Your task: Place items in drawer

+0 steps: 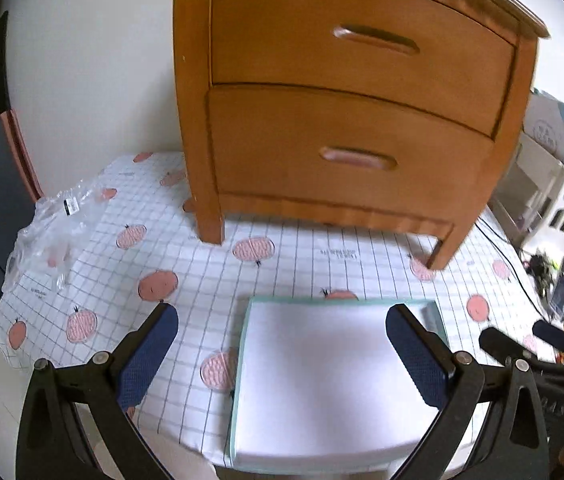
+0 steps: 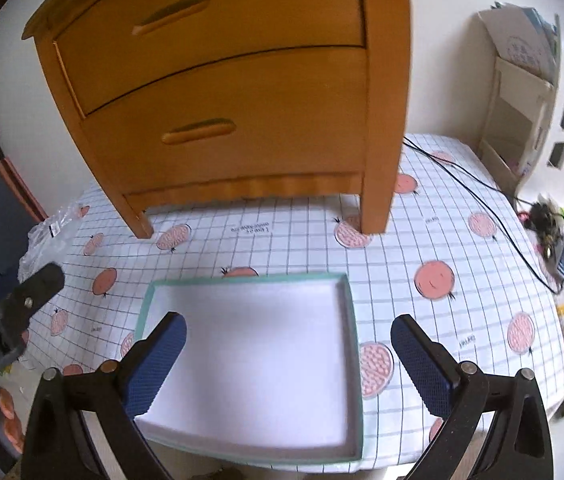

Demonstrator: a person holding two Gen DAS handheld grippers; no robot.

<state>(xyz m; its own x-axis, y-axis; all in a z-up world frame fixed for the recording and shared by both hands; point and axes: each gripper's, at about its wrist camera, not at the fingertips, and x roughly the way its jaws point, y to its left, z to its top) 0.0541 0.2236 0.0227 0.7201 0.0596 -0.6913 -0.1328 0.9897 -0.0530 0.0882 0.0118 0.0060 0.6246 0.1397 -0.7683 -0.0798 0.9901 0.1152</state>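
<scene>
A wooden two-drawer nightstand (image 1: 346, 112) (image 2: 221, 92) stands on the table, both drawers closed. In front of it, at the table's near edge, lies a shallow white box with a pale green rim (image 1: 322, 380) (image 2: 257, 360); its inside looks bare. My left gripper (image 1: 282, 328) hangs open above the box, its right blue pad over the box's right side. My right gripper (image 2: 288, 336) is open too, straddling the box's right half. In the right wrist view the left gripper (image 2: 21, 304) shows at the left edge.
A grid tablecloth with pink fruit prints (image 1: 201, 272) (image 2: 462, 248) covers the table. Crumpled clear plastic (image 1: 49, 232) lies at the left. A black cable (image 2: 482, 200) runs across the right side toward clutter (image 2: 562, 232). A white shelf (image 2: 522, 120) stands at right.
</scene>
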